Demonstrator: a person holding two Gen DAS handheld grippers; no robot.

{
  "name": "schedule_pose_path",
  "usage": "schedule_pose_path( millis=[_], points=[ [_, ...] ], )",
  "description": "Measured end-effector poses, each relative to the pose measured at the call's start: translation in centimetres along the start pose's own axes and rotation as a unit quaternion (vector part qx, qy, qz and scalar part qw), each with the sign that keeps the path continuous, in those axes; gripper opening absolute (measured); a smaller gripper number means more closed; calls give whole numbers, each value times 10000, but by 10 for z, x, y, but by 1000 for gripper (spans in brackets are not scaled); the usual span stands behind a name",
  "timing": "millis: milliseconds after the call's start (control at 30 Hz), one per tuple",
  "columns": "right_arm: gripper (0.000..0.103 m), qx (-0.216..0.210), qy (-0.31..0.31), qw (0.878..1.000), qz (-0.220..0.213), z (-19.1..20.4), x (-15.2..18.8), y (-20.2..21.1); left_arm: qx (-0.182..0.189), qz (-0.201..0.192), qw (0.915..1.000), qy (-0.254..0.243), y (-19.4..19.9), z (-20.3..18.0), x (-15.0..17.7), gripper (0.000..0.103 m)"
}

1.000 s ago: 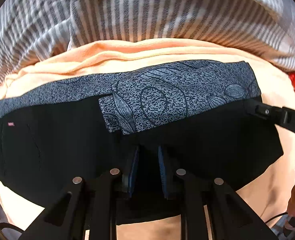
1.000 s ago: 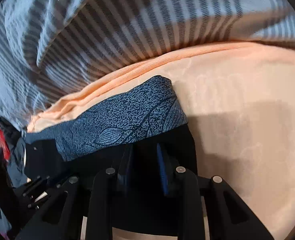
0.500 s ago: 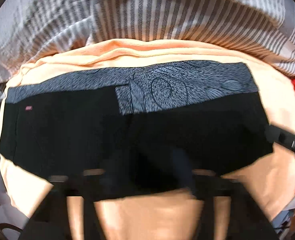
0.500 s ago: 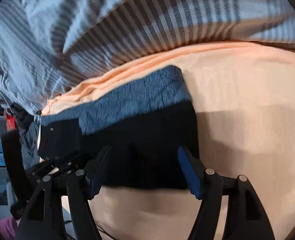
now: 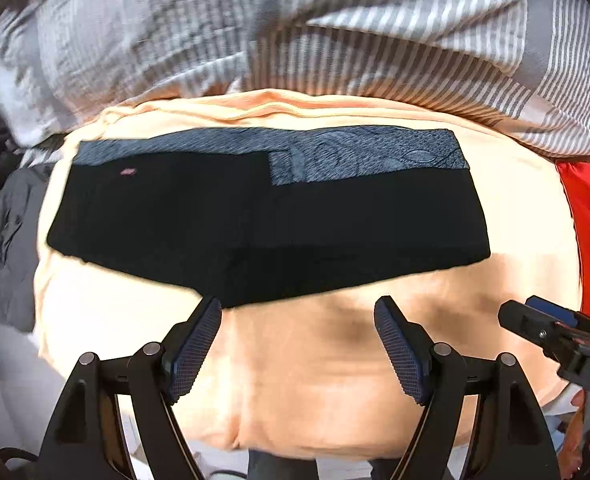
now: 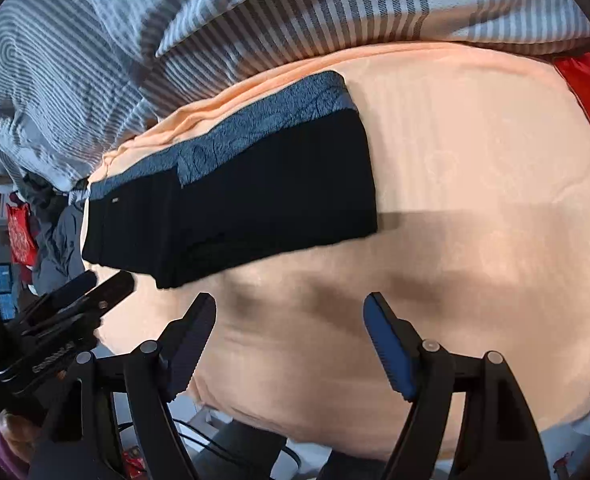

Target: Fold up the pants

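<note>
step: fold laid, black pants flat at frame centre | left gripper wide open, empty | right gripper opening, empty | next: probably grasp one end for another fold

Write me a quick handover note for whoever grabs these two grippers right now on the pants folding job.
Left gripper: open, nothing between its fingers, above the peach blanket just short of the near edge of the pants.
Right gripper: jaws opening, nothing between them, also over the blanket, near the pants' edge.
Pants: lying flat on the blanket as a long black band, the patterned grey-blue waistband along the far edge. Neither gripper touches them.
Done: the pants are folded lengthwise and laid down.
Left: probably one more fold end to end to make a compact stack; check whether that is wanted.
</note>
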State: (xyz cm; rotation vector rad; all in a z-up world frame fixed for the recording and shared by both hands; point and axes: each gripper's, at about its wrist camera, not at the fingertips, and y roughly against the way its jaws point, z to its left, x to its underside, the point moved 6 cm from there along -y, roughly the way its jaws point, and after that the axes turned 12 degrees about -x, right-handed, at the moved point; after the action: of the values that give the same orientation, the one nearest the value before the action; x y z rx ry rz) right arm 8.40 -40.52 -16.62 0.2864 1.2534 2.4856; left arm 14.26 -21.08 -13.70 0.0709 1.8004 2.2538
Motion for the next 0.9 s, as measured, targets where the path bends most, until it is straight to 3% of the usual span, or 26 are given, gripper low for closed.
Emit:
schedule_pose_path(
  millis=[167, 333, 600, 733, 900],
  points=[
    [79, 144, 27, 9998, 145, -3, 16, 4, 56, 175, 9990, 405, 8, 28, 26, 80],
    [80, 374, -57, 9992, 104, -4, 27, -1, 236, 447, 9963, 694, -17, 61, 42, 80],
    [79, 578, -270, 9978, 173, 28, 45, -61, 391, 641, 9915, 1066, -66, 123, 45, 80],
    [80, 590, -27, 9981, 146, 60, 38, -97, 431, 500, 9891, 1314, -89, 166, 34, 80],
    [79, 1200, 887, 9887, -161, 92, -6, -125, 767, 260, 9782, 1912, -114, 210, 17, 80]
  ],
)
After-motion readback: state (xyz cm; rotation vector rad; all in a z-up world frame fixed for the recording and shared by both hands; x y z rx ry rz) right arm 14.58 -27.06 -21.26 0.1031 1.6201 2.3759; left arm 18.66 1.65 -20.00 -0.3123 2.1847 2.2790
